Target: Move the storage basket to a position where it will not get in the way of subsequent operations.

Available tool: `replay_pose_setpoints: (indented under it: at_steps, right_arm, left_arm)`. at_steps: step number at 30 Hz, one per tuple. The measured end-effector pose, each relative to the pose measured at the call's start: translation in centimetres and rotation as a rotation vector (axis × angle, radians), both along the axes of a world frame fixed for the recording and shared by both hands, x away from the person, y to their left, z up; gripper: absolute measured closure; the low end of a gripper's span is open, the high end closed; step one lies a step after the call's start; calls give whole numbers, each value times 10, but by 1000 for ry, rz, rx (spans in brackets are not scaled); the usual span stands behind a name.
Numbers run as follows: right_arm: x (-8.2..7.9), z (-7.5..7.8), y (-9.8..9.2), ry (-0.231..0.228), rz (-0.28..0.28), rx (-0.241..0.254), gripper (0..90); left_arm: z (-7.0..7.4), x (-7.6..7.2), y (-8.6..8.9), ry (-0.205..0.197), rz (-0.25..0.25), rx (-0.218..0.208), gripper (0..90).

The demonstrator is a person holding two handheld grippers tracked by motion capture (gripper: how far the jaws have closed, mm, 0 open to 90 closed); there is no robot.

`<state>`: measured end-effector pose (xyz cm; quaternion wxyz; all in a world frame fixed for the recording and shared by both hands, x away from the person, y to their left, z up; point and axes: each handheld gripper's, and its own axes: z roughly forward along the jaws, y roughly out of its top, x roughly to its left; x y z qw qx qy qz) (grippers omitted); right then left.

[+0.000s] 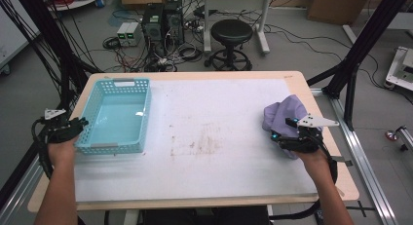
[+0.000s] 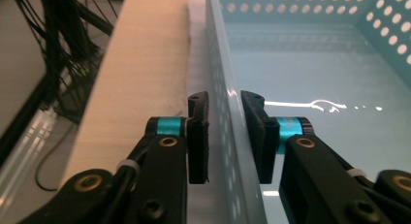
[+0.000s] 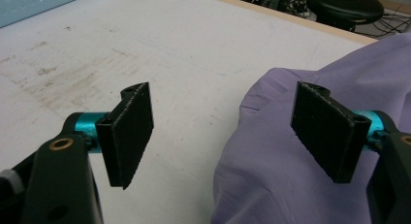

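1. The teal basket (image 1: 117, 115) sits at the table's nine o'clock side, empty, its perforated walls upright; the purple cloth (image 1: 282, 117) lies bunched at three o'clock near the right edge, well apart from the basket
2. The left gripper (image 2: 224, 136) straddles the basket's near-left wall: one jaw is outside and one inside, with a sliver of gap on each side of the wall, so the pads do not press on it and the jaws are loose rather than clamped
3. The right gripper (image 3: 232, 136) hovers with its jaws spread wide over the near edge of the cloth; one pad is above the bare white mat (image 3: 184, 64), the other above the purple folds, and nothing is pinched
4. Step in hand, as I judge it: the basket looks set in place and the work is turning to picking up the cloth
5. The next move calls for lowering the right gripper so both pads bracket a raised fold, closing firmly, then carrying the cloth toward nine o'clock and over the basket rim
6. The left gripper likely needs either to clamp the wall to steady the basket or to lift clear before the cloth arrives
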<state>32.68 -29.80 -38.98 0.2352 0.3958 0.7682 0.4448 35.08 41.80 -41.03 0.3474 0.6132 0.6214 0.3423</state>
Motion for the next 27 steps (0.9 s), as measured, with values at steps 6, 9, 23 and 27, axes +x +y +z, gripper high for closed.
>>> replay_pose_setpoints:
  at_steps: [6, 9, 23, 27]
  right_arm:
    - [0, 0, 0, 3, 0, -5, 236]
    - [0, 0, -1, 4, 0, 0, 236]
    - [19, 2, -12, 52, 37, 14, 225]
    - [18, 3, -14, 57, 48, 12, 223]
  left_arm:
    - [26, -8, -7, -80, 22, 43, 605]
    - [40, -13, -9, -136, 14, 15, 583]
    - [56, -18, -95, -312, -253, -247, 185]
    - [53, -22, -119, -316, -297, -220, 185]
